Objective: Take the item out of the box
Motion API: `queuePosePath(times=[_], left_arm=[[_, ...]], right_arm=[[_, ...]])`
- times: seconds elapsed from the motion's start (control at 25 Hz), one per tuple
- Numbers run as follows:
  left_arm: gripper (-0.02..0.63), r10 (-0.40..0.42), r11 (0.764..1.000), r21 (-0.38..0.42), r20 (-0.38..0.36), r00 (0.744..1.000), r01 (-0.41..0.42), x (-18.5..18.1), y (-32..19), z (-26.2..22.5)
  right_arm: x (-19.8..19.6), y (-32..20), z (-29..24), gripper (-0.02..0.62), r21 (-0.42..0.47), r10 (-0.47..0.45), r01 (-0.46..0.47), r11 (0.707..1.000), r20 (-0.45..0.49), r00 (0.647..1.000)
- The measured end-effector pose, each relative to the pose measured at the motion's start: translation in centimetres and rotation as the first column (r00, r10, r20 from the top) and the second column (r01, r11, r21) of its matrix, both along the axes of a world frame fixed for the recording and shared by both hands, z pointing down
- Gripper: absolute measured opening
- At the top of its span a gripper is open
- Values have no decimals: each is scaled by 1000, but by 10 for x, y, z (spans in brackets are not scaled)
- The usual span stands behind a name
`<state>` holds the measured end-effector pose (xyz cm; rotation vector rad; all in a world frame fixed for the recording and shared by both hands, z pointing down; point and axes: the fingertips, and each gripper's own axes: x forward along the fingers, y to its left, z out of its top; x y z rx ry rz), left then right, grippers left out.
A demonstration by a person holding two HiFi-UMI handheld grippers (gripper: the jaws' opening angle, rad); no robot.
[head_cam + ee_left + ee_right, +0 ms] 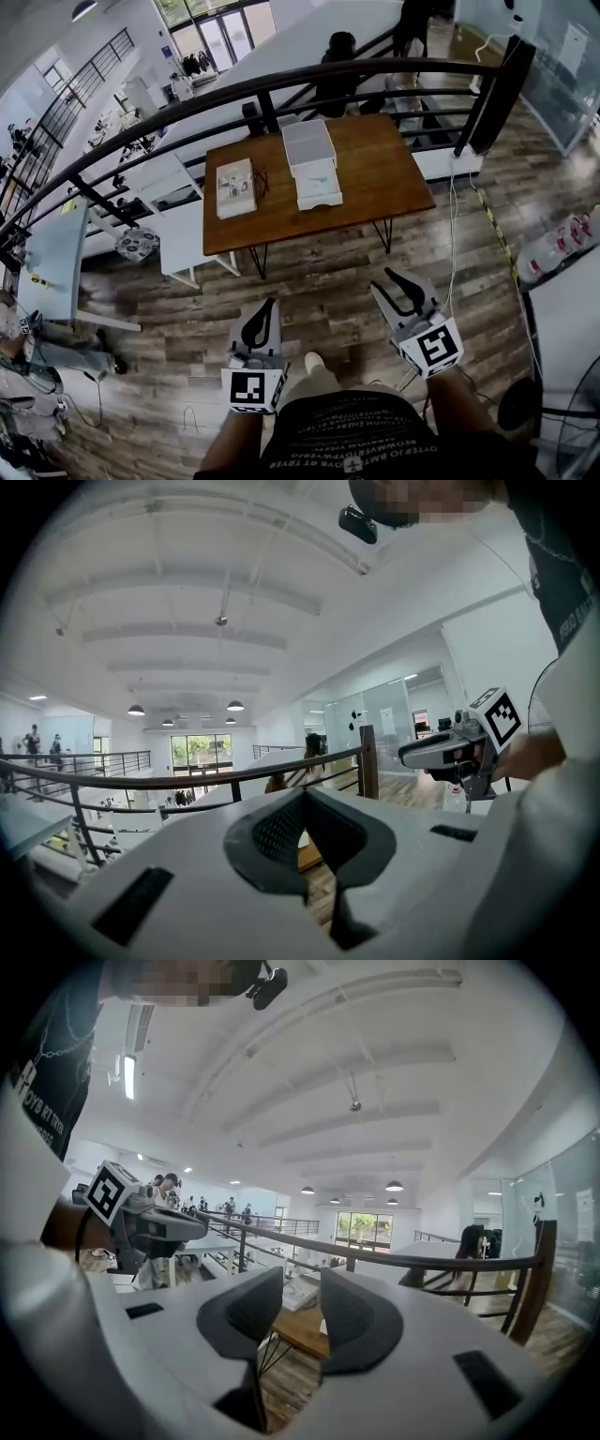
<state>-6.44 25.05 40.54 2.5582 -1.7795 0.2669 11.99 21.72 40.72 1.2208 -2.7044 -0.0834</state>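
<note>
A white box (312, 164) stands open on the brown wooden table (375, 178) by the railing, its lid part behind its tray part. What lies inside I cannot make out. Both grippers hang low near the person's legs, well short of the table. My left gripper (266, 319) is shut, fingertips together and nothing between them (306, 803). My right gripper (399, 281) is open and empty; between its pads in the right gripper view (302, 1283) show the table (298, 1327) and the white box (302, 1293).
A book (235, 187) and a pair of glasses (262, 180) lie on the table's left part. A black railing (281, 84) curves behind it. White desks (178, 225) stand at the left, bottles (562, 246) at the right. A cable (453, 244) trails over the wooden floor.
</note>
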Motion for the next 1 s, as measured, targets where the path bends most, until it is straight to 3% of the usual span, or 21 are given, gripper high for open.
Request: queuePosePath(times=[0.52, 1.0], left_arm=[[6, 61, 998, 10, -33, 998, -61, -70, -75, 3], [6, 146, 989, 3, -89, 985, -146, -91, -102, 5]], right_arm=[[-70, -65, 6, 124, -51, 32, -32, 998, -13, 999], [-95, -79, -2, 129, -81, 108, -108, 991, -6, 994]])
